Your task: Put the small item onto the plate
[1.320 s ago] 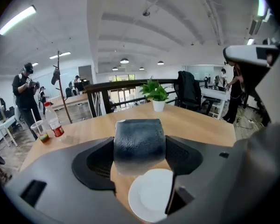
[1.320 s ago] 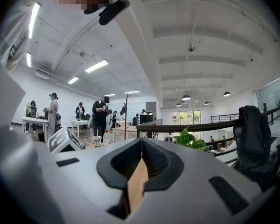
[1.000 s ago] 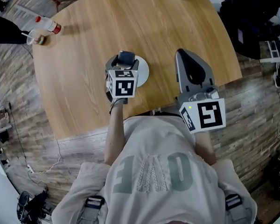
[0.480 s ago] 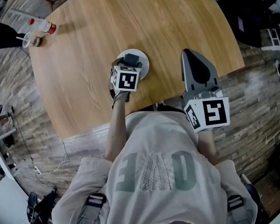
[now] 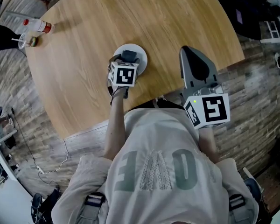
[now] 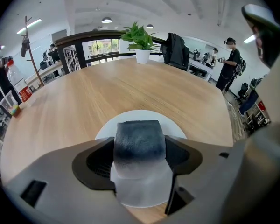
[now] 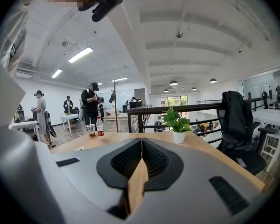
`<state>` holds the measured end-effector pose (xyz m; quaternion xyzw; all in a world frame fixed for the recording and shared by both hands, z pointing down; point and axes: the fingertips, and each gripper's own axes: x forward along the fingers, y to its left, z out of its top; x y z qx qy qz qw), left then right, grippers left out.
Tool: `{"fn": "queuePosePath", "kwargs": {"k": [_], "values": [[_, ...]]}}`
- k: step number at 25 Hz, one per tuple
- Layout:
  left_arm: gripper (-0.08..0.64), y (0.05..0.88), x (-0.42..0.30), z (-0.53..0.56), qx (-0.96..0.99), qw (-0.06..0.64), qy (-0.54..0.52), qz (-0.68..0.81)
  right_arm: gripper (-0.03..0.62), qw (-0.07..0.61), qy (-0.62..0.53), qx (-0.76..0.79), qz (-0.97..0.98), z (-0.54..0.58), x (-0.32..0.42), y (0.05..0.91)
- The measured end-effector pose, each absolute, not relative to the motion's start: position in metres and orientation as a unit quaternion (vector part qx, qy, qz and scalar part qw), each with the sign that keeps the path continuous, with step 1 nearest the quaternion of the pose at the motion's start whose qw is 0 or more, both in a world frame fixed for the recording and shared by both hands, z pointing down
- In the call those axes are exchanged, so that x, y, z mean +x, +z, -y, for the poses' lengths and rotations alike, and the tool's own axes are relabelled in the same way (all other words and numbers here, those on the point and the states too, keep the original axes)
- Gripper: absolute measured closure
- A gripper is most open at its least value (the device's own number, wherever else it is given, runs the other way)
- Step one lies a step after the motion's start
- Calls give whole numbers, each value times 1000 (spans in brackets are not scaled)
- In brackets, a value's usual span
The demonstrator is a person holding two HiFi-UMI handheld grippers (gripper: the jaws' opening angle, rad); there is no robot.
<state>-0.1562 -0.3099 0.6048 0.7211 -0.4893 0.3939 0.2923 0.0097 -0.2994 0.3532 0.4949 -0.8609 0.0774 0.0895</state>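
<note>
Dark grey block (image 6: 139, 134) sits squeezed between the jaws of our left hand-held gripper (image 6: 140, 149), right over the white plate (image 6: 141, 115) on the bench (image 5: 84, 55). We cannot tell if it touches the plate. Our right hand-held gripper (image 7: 141, 158), at 3 o'clock from the plate, is closed and holds nothing.

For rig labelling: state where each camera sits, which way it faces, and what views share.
Head view: on person's head, steeply down at the table; shows torso, left gripper, right gripper.
Left gripper view: on that gripper, across the table; its fingers clamp the small item over the plate.
Right gripper view: on that gripper, level toward the potted plant; fingers together, empty.
Shared: both gripper views show the plant; head and left, the plate.
</note>
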Motion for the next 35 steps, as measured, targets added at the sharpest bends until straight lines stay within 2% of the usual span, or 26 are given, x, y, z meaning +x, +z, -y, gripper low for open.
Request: {"fn": "queuePosePath", "kwargs": {"k": [18, 25, 30, 35], "values": [[242, 603, -152, 308, 719, 279, 382, 510, 574, 92, 72, 493, 862, 288, 19, 354], [242, 591, -146, 312, 730, 252, 380, 510, 574, 84, 67, 480, 871, 288, 10, 349], [242, 550, -150, 330, 736, 220, 342, 541, 574, 75, 56, 469, 878, 289, 4, 341], [244, 467, -160, 354, 749, 157, 267, 585, 574, 49, 27, 455, 889, 299, -6, 317]]}}
